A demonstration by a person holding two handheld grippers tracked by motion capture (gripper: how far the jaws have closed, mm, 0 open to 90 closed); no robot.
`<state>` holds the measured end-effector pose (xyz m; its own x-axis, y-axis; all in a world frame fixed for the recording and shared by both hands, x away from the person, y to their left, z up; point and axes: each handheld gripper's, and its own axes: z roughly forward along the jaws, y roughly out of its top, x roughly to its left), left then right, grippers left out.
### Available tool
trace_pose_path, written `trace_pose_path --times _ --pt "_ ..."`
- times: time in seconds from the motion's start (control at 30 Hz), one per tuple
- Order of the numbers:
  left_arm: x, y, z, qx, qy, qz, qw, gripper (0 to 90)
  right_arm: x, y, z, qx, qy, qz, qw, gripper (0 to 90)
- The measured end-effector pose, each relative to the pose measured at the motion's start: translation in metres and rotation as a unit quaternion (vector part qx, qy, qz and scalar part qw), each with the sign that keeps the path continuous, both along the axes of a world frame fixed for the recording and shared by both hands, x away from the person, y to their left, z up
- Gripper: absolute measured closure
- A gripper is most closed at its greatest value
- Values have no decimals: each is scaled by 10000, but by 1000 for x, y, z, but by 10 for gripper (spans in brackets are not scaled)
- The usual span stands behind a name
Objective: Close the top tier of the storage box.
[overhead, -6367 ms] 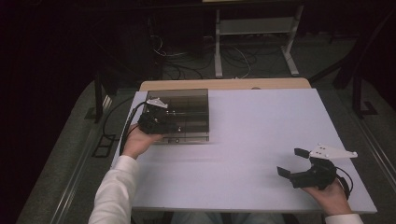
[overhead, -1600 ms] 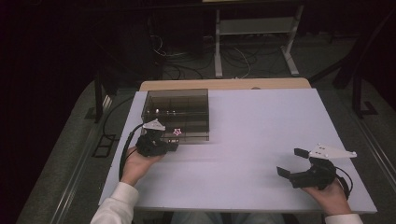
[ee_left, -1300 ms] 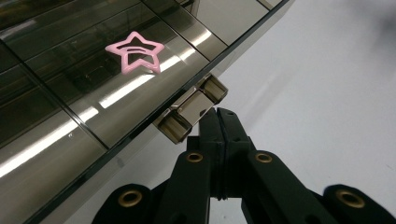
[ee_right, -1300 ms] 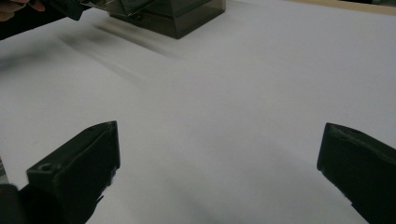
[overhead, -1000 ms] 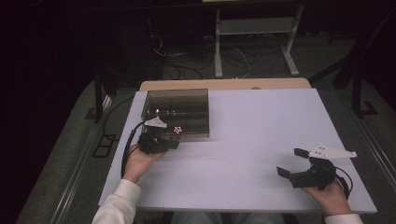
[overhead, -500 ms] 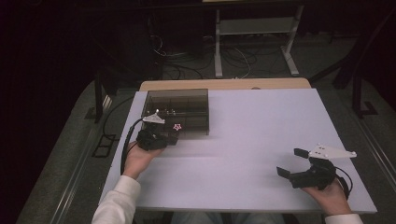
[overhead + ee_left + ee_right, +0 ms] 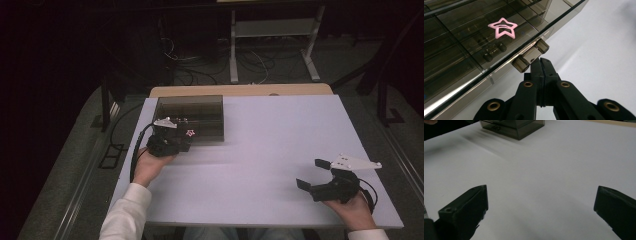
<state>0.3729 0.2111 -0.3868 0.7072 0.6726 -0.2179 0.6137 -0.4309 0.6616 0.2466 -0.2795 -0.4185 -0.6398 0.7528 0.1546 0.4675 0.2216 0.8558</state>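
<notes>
From the high view, a smoked, see-through plastic box (image 7: 192,118) sits at the far left of the white table (image 7: 260,150), and the left gripper (image 7: 186,141) is pressed up to its near edge while the right gripper (image 7: 312,175) rests low at the near right, well apart from it. In the left gripper view the jaws are closed tip to tip, with nothing visibly between them, and those tips sit right under the small latch (image 7: 531,55) on the box's front rim — whether they touch it is hard to say. A pink star (image 7: 502,27) lies on or under the lid, above the dividers inside. The right gripper view has its jaws spread wide over bare table, the box (image 7: 514,126) far off at the top. The box looks rigid, light and slick-walled, probably brittle at its hinges and clasp — likely to skate across the smooth table if pushed, so the latch tab seems the place to work, with the body steadied at a corner.
</notes>
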Motion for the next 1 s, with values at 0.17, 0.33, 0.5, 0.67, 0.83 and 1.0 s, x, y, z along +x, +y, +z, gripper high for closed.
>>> trace_pose_path --times 0.17,0.33,0.5,0.67,0.83,1.0 --pt "2 0 0 -16 6 16 10000 893 0 0 0 -5 5 6 10000 0" --pt "6 -1 -1 26 27 48 10000 893 0 0 0 0 3 4 10000 0" --pt "9 -1 0 46 44 54 10000 893 0 0 0 1 2 4 10000 0" --pt "11 -2 1 62 41 64 10000 893 0 0 0 3 4 4 10000 0" --pt "13 -2 0 48 52 84 9999 893 0 0 0 4 1 5 10000 0" --pt "14 -2 -1 69 73 66 9999 893 1 0 0 0 6 4 10000 0"
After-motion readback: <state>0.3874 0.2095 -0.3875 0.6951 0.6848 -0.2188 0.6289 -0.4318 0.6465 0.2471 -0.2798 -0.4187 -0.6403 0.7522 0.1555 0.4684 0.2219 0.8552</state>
